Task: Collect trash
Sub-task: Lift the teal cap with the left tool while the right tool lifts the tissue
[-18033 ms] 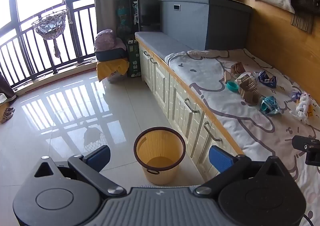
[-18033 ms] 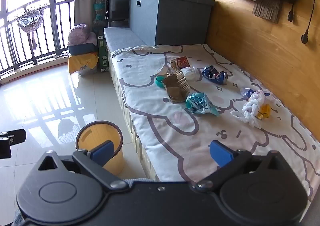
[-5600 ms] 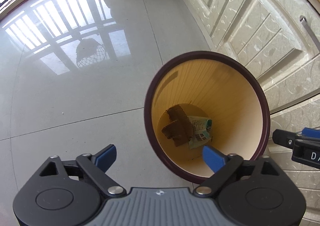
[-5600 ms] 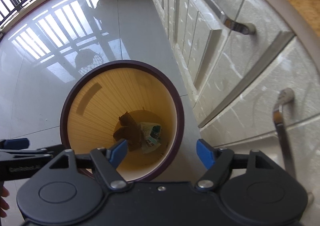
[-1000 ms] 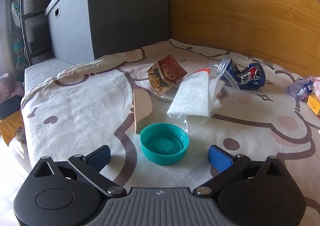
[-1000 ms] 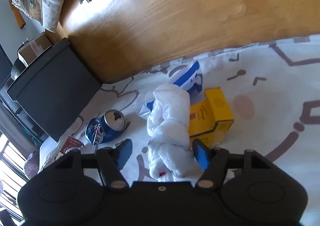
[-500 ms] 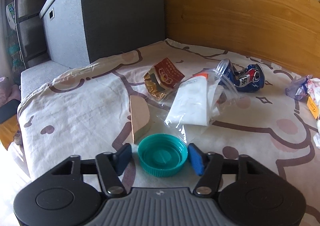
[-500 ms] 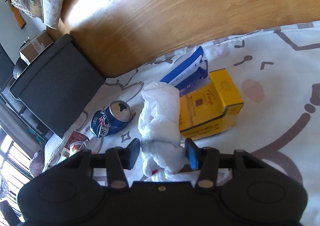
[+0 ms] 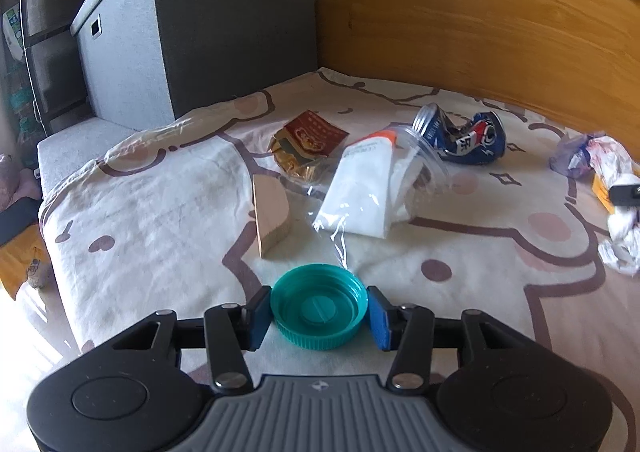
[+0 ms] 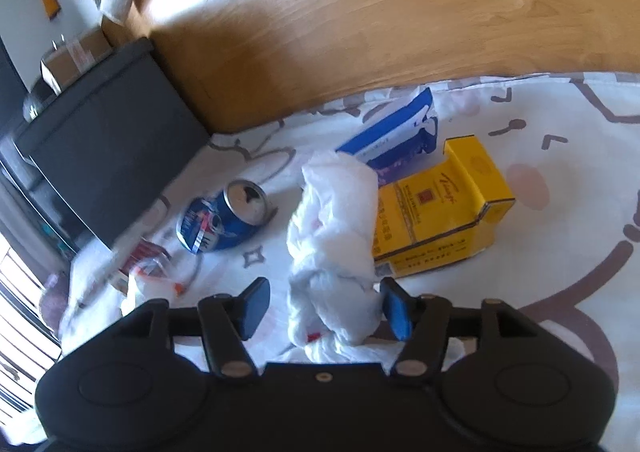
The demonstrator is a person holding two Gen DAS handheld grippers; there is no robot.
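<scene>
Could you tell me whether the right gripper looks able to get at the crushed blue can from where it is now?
Probably not directly. The right gripper has the white crumpled bag between its jaws, which have just been opening; the crushed blue can lies ahead to one side on the sheet with nothing over it.

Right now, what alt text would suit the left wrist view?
The left gripper, its jaws just closed, clamps a round teal plastic bottle cap on a cartoon-print bedsheet. Beyond lie a crushed blue drink can and a clear plastic bag.
</scene>
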